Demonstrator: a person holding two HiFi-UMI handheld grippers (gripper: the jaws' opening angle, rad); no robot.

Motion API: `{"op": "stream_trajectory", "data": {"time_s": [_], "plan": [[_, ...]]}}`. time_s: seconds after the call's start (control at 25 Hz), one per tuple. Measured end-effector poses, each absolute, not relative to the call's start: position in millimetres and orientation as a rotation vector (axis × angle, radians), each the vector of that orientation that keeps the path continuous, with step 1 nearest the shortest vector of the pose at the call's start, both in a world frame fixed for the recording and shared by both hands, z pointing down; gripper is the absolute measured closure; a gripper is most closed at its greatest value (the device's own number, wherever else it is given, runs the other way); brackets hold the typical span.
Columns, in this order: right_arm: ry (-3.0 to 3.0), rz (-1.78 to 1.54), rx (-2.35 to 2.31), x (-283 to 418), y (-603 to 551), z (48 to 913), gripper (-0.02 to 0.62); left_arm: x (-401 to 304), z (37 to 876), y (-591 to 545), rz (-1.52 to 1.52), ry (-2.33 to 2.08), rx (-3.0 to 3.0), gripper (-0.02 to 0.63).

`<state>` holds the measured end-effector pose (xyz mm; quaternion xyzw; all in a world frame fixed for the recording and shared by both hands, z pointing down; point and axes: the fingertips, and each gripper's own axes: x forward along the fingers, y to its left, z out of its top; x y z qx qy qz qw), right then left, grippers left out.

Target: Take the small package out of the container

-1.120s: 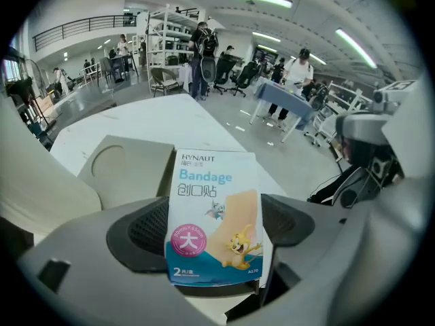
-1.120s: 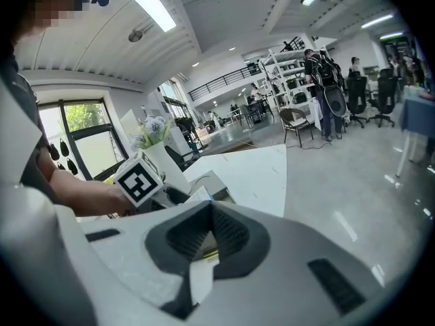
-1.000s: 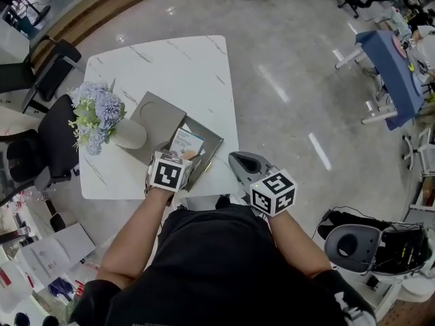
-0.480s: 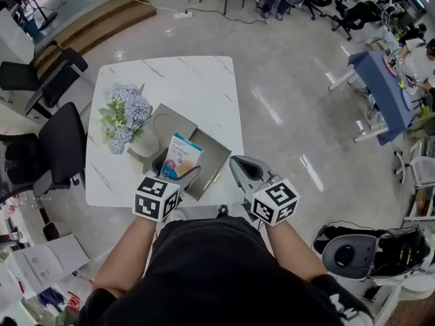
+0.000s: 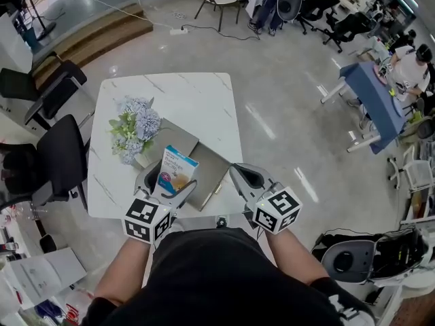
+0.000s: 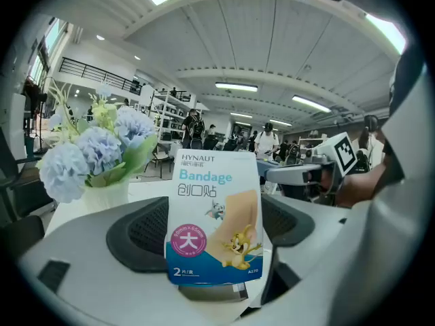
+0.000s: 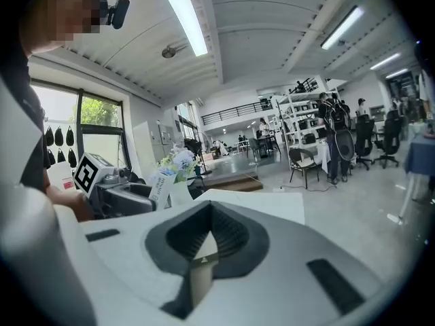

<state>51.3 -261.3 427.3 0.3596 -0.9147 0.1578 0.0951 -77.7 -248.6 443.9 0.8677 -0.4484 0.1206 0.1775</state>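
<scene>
My left tongs [image 5: 165, 190] clamp the small package [image 6: 216, 216] (printed "HYNAUT Bandage"), held over the grey container [image 5: 216, 165] on the white marbled surface [image 5: 183, 97]. My right tongs [image 7: 204, 250] are together, empty.

Flowers [image 5: 136, 131] crowd box [image 5: 212, 170] on L side; far half of table [image 5: 190, 97] & R edge: open.

On the small package [image 6: 216, 216] I read "HYNAUT" along the top edge, then "Bandage" and "创口贴" below it. A pink circle shows "大". "2 片/盒" sits at the bottom left corner and "A170" at the bottom right.
</scene>
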Motion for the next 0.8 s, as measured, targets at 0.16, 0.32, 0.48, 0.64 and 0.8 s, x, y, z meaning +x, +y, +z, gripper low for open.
{"op": "stream_trajectory", "data": {"time_s": [0.16,0.32,0.48,0.64,0.8], "plan": [[-2.712,0.454,1.093,48.1,-260.8,426.3,0.595,-83.1,441.9,-247.4,0.340,-1.270,2.474,0.186],[-2.710,0.458,1.117,51.9,-257.2,424.7,0.597,-80.9,439.9,-246.4,0.321,-1.249,2.489,0.186],[-2.713,0.468,1.149,56.4,-257.8,424.9,0.595,-83.9,438.3,-246.4,0.314,-1.243,2.485,0.186],[-2.710,0.480,1.164,59.6,-257.1,425.8,0.597,-84.3,432.2,-243.6,0.327,-1.255,2.500,0.186],[-2.710,0.483,1.167,60.0,-256.3,429.3,0.597,-85.5,430.3,-243.0,0.345,-1.276,2.522,0.186]]}}
